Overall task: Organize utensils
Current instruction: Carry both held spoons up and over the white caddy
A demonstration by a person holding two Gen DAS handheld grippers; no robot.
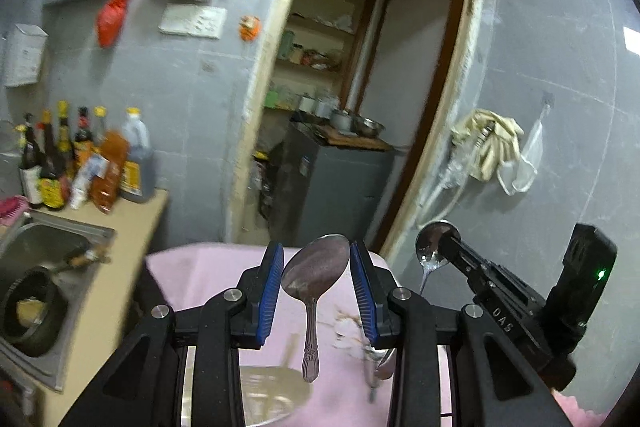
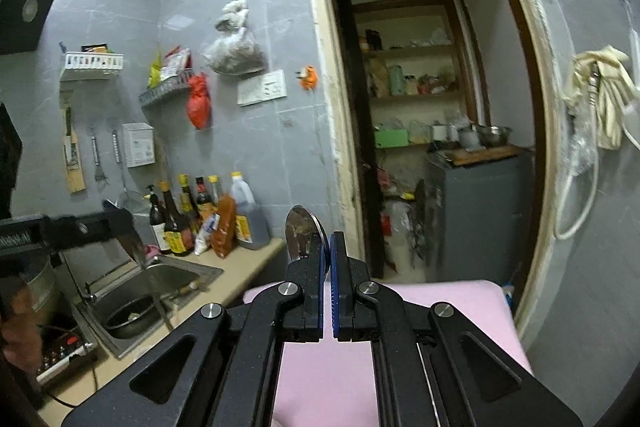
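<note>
My left gripper [image 1: 316, 255] is shut on a large metal spoon [image 1: 310, 307]. Its blue pads press the sides of the bowl, and the patterned handle hangs straight down over the pink table [image 1: 208, 279]. To the right, my right gripper [image 1: 446, 239] is shut on a smaller spoon [image 1: 430, 247], bowl up. In the right wrist view, the right gripper [image 2: 329, 243] has that spoon's bowl [image 2: 300, 227] sticking up past its closed pads. The left gripper [image 2: 116, 223] comes in from the left, its spoon [image 2: 152, 279] hanging blurred.
A steel bowl [image 1: 272, 395] and loose utensils [image 1: 376, 363] lie on the pink cloth below. On the left, a counter holds a sink [image 2: 168, 279] with a dark pan [image 2: 128, 315] in it, and sauce bottles [image 2: 208, 219]. A doorway [image 2: 420, 147] to a pantry is ahead.
</note>
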